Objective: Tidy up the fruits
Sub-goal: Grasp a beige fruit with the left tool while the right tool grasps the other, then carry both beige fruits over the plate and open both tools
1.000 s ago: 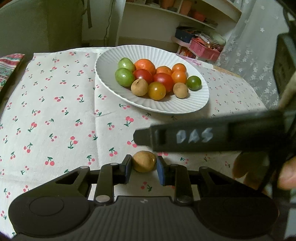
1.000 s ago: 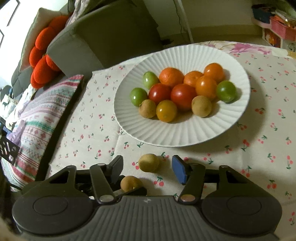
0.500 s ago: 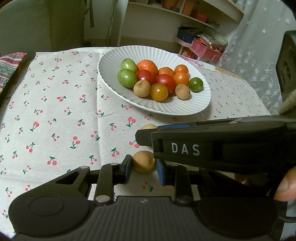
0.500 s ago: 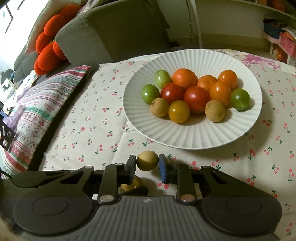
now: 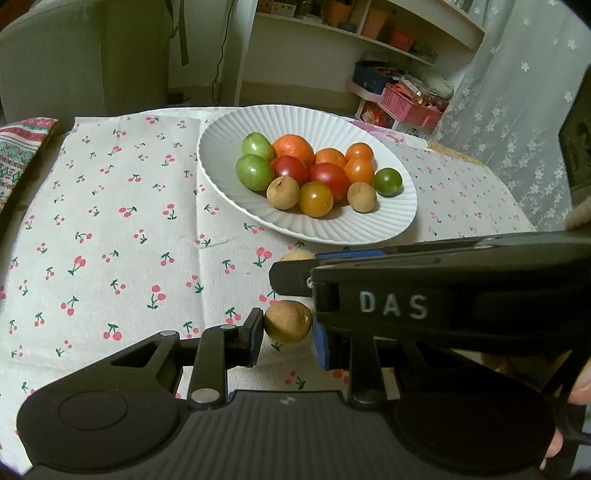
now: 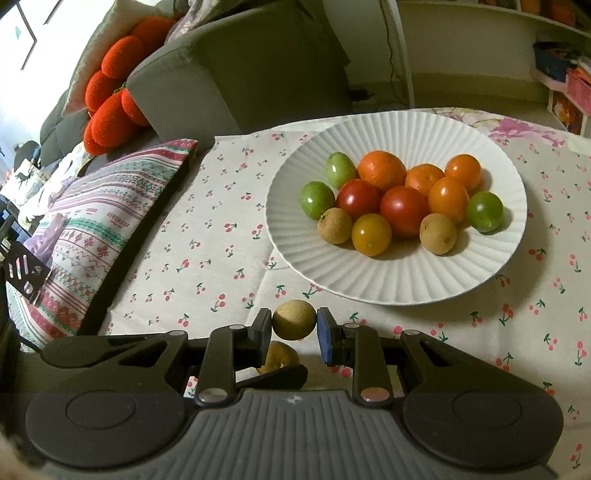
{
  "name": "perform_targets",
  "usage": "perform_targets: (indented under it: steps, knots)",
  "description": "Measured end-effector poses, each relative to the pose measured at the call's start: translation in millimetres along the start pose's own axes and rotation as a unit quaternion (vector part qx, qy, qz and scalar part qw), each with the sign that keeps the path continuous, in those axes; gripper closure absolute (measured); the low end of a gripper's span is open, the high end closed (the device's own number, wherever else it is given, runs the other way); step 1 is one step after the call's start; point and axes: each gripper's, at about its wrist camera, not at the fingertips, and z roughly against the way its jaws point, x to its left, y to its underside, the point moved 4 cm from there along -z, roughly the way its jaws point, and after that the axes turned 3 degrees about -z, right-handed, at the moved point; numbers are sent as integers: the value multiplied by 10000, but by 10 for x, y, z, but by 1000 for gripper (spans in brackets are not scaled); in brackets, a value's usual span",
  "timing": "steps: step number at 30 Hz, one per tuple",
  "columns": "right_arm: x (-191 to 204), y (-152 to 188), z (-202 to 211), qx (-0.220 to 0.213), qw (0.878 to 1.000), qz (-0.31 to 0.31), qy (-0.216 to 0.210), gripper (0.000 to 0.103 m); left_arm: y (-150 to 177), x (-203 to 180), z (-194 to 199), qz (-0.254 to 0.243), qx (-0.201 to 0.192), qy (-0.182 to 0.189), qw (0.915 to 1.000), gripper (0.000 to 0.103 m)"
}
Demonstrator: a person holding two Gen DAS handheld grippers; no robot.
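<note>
A white ribbed plate [image 5: 354, 229] [image 6: 406, 284] holds several tomatoes, oranges and two brown longans. My left gripper [image 5: 288, 326] is shut on a brown longan [image 5: 288, 321] just above the cherry-print cloth. My right gripper [image 6: 294, 324] is shut on another longan [image 6: 294, 319], in front of the plate's near rim. In the left wrist view the right gripper's black body [image 5: 424, 291] crosses over the left one, and its longan [image 5: 295, 255] peeks out behind it. In the right wrist view the left gripper's longan [image 6: 280, 356] shows just below.
A cherry-print cloth [image 5: 110, 221] covers the table. A striped cushion [image 6: 92, 229] lies at the table's left edge, a grey sofa [image 6: 240, 74] with red cushions behind it. Shelves [image 5: 369, 33] and a pink basket [image 5: 410, 105] stand beyond the plate; a lace curtain hangs at the right.
My right gripper closed on the loose longan on the cloth and lifted it slightly. The left gripper stayed shut on its longan.
</note>
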Motion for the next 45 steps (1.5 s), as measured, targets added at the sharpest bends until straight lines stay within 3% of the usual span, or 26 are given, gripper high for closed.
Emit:
perform_targets:
  steps: [18,30,45]
  knots:
    - [-152,-256,470,-711,9964,-331,-335,79,-238,112,226,49,-486,-86,9988,88]
    - [-559,-444,691,-1220,9878,-957,-173,79,-379,217,329,219,-818,-142,9963,88]
    - [-1010,-647,583,-1293,9819,-1368,204,79,-821,313,144,241,-910,-236,9953,88]
